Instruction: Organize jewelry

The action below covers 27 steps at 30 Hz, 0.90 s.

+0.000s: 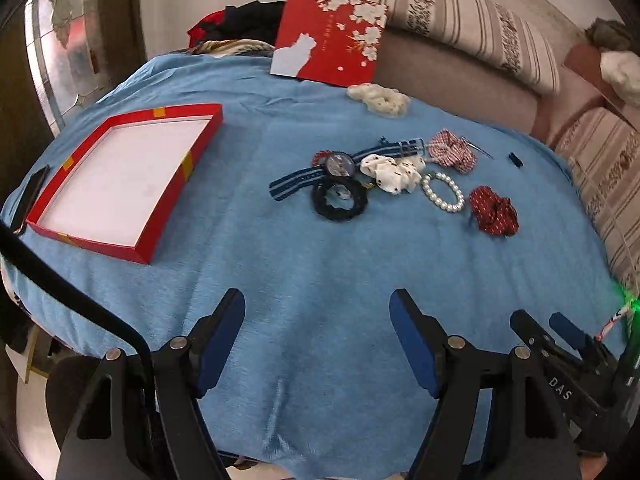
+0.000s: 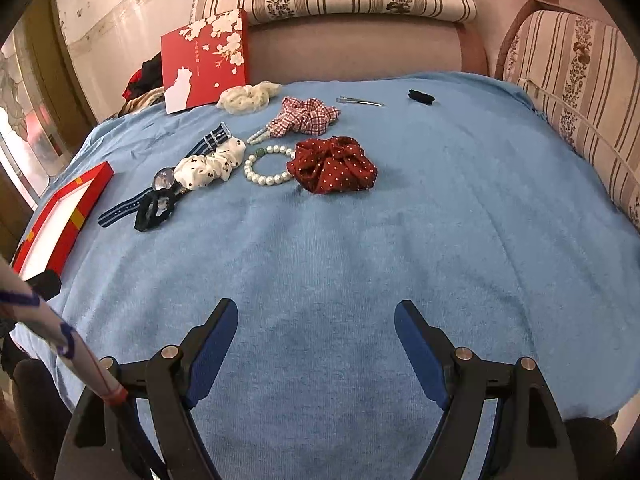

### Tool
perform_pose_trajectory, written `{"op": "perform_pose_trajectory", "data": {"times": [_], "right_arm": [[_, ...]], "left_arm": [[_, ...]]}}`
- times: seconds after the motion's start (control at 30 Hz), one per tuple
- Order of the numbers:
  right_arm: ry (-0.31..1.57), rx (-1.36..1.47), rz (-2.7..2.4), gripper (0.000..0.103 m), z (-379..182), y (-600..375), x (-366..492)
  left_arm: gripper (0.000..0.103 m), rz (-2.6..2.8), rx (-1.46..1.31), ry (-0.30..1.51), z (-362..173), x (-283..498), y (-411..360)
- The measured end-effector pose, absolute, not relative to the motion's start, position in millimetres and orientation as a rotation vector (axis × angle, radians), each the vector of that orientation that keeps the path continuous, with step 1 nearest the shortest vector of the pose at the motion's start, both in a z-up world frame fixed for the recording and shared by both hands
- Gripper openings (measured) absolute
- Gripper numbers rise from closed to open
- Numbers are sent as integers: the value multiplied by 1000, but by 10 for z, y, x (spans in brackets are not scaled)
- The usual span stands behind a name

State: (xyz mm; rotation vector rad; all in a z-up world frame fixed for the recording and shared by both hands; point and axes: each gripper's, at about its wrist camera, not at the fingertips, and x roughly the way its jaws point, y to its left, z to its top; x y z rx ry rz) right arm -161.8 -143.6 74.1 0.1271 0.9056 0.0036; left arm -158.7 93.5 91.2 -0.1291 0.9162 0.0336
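A pile of accessories lies on the blue cloth: a pearl bracelet [image 1: 443,192] [image 2: 267,165], a striped-strap watch [image 1: 339,164] [image 2: 163,181], a black hair tie [image 1: 339,199] [image 2: 154,211], a white dotted scrunchie [image 1: 394,172] [image 2: 210,168], a red dotted scrunchie [image 1: 494,211] [image 2: 332,165] and a checked scrunchie [image 1: 454,151] [image 2: 304,117]. An open red box [image 1: 120,178] [image 2: 60,220] with a white floor lies to the left. My left gripper [image 1: 318,308] and right gripper [image 2: 316,316] are open and empty, near the front, well short of the pile.
The red box lid [image 1: 328,38] [image 2: 204,60] leans at the back by a cream scrunchie [image 1: 378,98] [image 2: 248,96]. A metal hair clip [image 2: 360,101] and a small black item [image 2: 421,97] lie far right. Sofa cushions [image 2: 580,92] border the back and right. A phone [image 1: 30,196] lies left of the box.
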Motion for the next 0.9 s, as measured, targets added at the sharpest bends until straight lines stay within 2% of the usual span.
{"op": "perform_pose_trajectory", "data": {"times": [0.13,0.33,0.53,0.6,0.63,0.7,0.73,0.9], "right_arm": [[916,132,42,74,777,-1404,-1520],[943,306,247,66,831,-1254,-909],[995,380,284,64,668,-814,-74],[1021,381,272,58,595,-700,106],[1038,372,269,51,535,-608,212],[1074,338,242,32,426,-497,358],[1095,332,235,13,369,-468,404],[1093,335,229,9,459,-606,198]], "left_arm": [[74,39,-144,916,933,-1578,972],[74,77,-192,900,958,-1542,1175],[74,87,-205,900,905,-1494,1294],[74,88,-203,898,887,-1468,1326],[74,89,-205,899,873,-1455,1349],[74,88,-212,907,848,-1422,1399],[74,87,-218,912,827,-1405,1419],[74,85,-222,917,794,-1385,1465]]}}
